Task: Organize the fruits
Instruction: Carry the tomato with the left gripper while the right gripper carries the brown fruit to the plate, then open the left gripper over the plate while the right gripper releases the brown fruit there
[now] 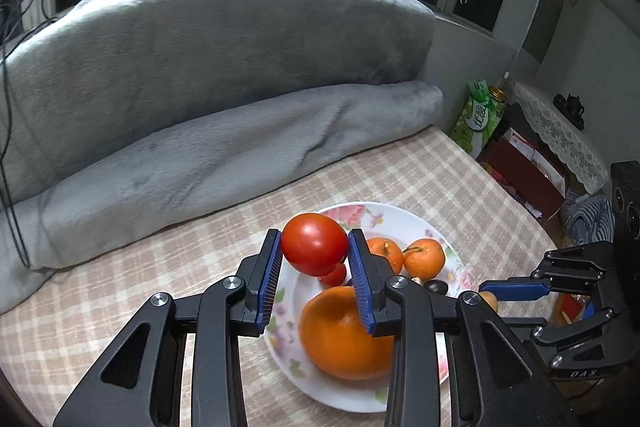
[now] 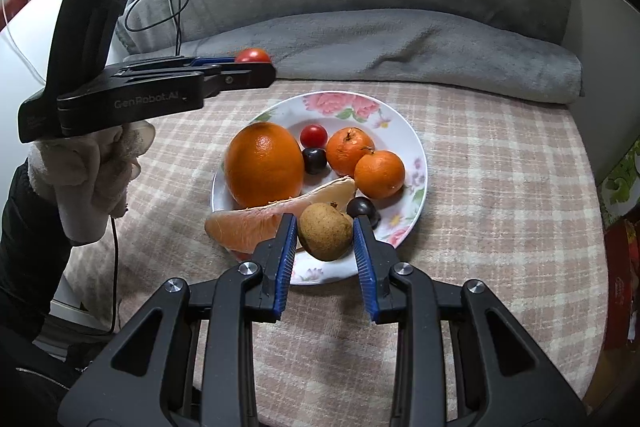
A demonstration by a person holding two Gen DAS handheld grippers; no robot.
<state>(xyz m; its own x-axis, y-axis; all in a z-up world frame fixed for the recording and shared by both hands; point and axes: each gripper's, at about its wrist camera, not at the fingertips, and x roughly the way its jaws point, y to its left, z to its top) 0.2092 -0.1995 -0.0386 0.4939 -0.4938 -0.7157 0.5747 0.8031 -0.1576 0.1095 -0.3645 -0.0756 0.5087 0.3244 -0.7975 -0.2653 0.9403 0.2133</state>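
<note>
A red tomato (image 1: 314, 243), 1 big orange (image 2: 263, 163), a floral white plate (image 2: 404, 223), a beige-checked cloth (image 2: 500, 195), a grey blanket (image 1: 200, 75).

The tomato (image 1: 315, 243) has a smooth, glossy red skin. The big orange (image 2: 264, 163) has a dimpled, slightly shiny peel. The brown fruit (image 2: 326, 237) looks matt and rough. The plate (image 2: 416, 163) is glazed ceramic, glossy, with printed flowers. The tablecloth (image 2: 500, 187) is soft checked cloth, matt. The grey blanket (image 1: 200, 67) at its far edge is plush fleece. The gripper bodies are matt black plastic with shiny metal rivets and ribbed blue pads (image 2: 285, 259).
</note>
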